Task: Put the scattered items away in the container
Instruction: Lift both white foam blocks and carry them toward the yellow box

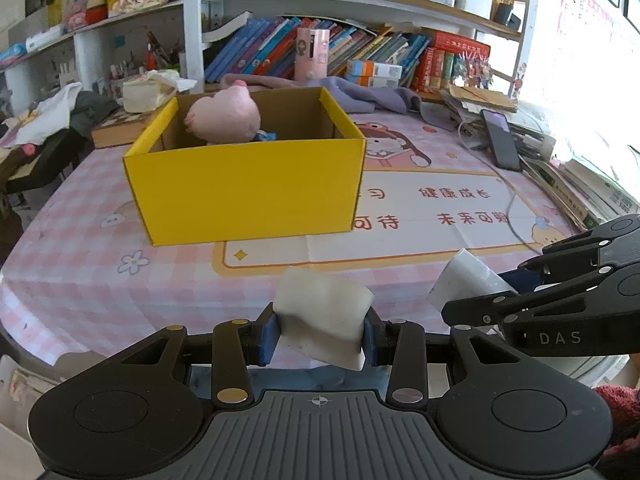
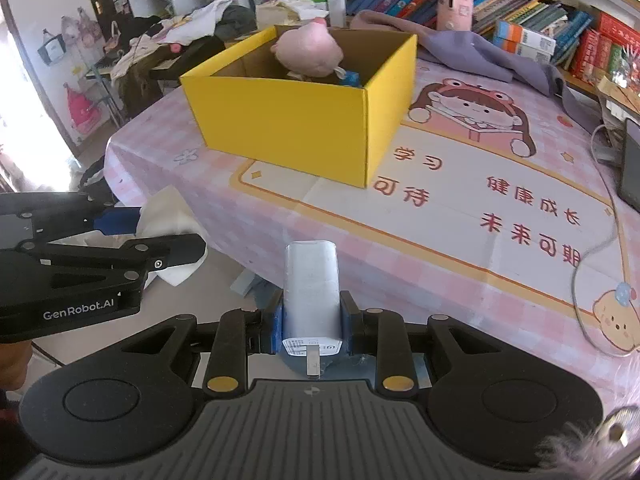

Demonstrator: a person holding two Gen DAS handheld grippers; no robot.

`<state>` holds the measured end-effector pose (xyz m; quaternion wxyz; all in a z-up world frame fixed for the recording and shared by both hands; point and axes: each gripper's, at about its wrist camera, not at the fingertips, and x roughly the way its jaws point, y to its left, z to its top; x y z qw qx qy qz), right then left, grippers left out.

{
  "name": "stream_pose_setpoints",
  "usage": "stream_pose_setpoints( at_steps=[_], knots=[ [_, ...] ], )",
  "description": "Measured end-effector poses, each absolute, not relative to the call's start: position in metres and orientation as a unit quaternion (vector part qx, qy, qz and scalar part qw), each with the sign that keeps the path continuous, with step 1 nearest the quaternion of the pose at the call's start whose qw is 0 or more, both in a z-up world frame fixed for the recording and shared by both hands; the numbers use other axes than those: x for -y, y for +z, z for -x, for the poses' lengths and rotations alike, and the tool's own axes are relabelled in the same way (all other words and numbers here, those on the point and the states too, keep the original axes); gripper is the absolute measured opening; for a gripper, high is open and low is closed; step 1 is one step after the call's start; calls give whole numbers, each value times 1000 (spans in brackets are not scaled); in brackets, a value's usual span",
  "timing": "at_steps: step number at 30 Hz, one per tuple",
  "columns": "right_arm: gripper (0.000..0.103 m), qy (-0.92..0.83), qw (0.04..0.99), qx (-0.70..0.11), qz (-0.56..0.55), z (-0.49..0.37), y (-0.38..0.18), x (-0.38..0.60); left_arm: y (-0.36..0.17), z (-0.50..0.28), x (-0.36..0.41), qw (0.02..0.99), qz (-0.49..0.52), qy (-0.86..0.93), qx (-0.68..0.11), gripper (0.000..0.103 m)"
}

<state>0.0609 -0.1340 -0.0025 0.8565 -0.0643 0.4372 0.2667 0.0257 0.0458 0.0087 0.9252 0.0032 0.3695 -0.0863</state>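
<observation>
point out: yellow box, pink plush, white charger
yellow box [image 1: 244,190], left wrist view, near wall.
pink plush [image 1: 224,118], left wrist view, its rounded body inside the box.
white charger [image 2: 311,276], right wrist view, top face.

a: your box [image 1: 248,188] stood on the table [image 1: 80,280], ahead of both grippers, with the plush toy [image 1: 224,118] inside it.

b: and what you carried?

a: the soft block [image 1: 320,316] sat between your left gripper [image 1: 320,332] pads; the charger [image 2: 311,280] sat in your right gripper [image 2: 311,328], just right of the left one. the phone [image 1: 500,140] lay far right, before the books [image 1: 360,52] behind the box.
</observation>
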Motion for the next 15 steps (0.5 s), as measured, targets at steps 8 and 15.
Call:
stream_pose_setpoints(
  at_steps=[8,15],
  knots=[
    [25,295,845,-439,84,-67,0,110,10,-20,-67,928,14,-55,-369,39],
    [25,327,830,-440,105,-70,0,85,9,-15,-83,927,30,-28,-373,38]
  ],
)
